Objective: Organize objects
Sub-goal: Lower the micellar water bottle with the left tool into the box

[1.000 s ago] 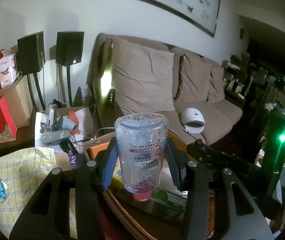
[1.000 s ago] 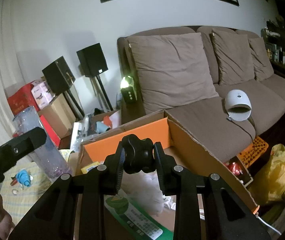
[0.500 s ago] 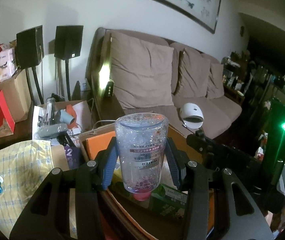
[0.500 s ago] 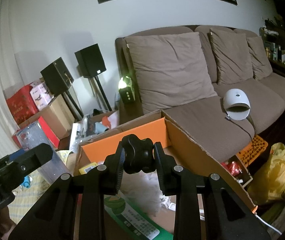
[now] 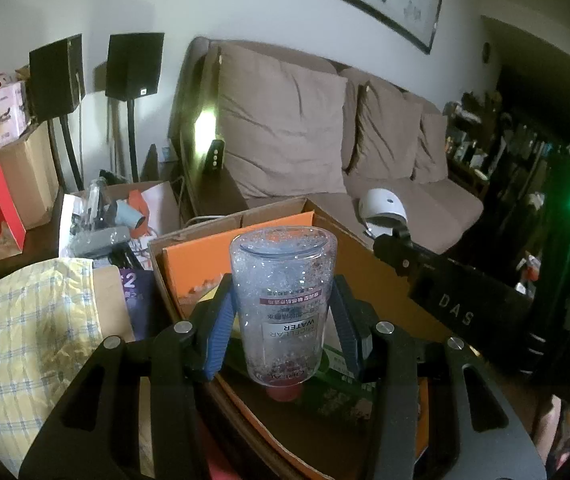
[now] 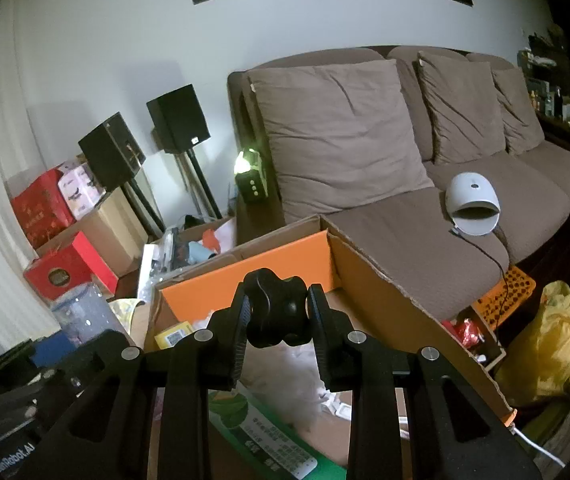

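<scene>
Clear plastic micellar-water bottle [image 5: 283, 304], pink cap down, clamped upside down between blue-padded fingers [image 5: 218, 330] of left gripper [image 5: 283, 332]. Open brown cardboard box with orange inner panel [image 5: 209, 264] seen behind. Right gripper [image 5: 445, 300] seen at right, beige sofa [image 5: 365, 152] beyond.

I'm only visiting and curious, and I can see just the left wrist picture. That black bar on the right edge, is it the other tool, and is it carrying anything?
Observer: Yes, that is the other tool. In its own view, the right gripper is shut on a black lobed knob, which your view does not show.
Operator: And where is it aiming that knob?
Observer: Into the open cardboard box. White fluffy stuffing lies on the box floor just beyond the fingers, where the bottle blocks your sight.
</scene>
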